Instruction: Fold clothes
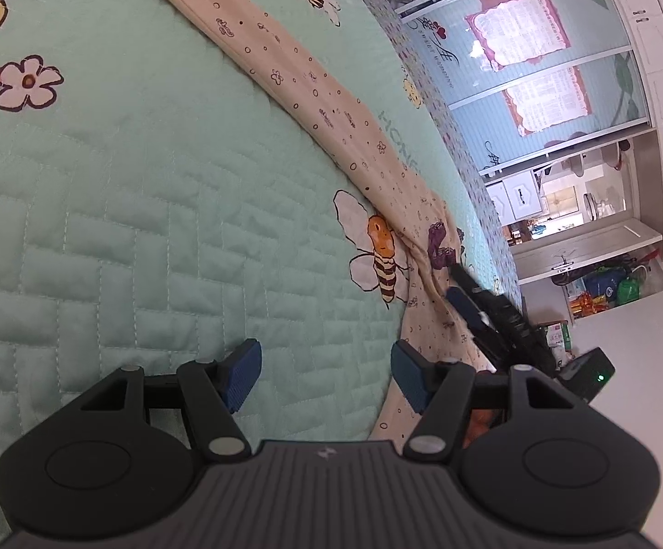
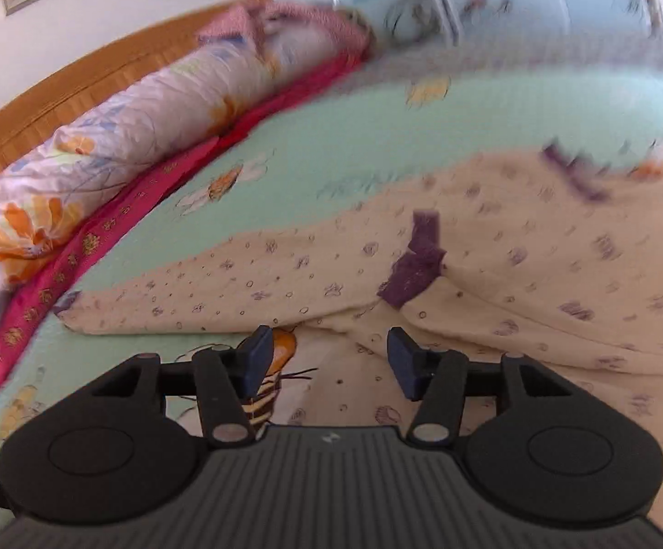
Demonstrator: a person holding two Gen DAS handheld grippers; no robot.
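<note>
Cream cotton garment w/ small purple prints (image 2: 491,274) lies spread on your mint quilted bee-print bedspread (image 1: 125,228), lettering "HONE" readable. Left gripper (image 1: 326,377) spread wide, empty, over the quilt. Right gripper (image 2: 329,361) also wide, empty, at garment's edge.

Home bedroom. Mint-green quilted bedspread with bee and flower prints (image 1: 125,183) fills left of frame; rolled floral duvet (image 2: 116,137) against wooden headboard (image 2: 56,105) at upper left; white wardrobe with sliding glass doors (image 1: 560,68) at right.
</note>
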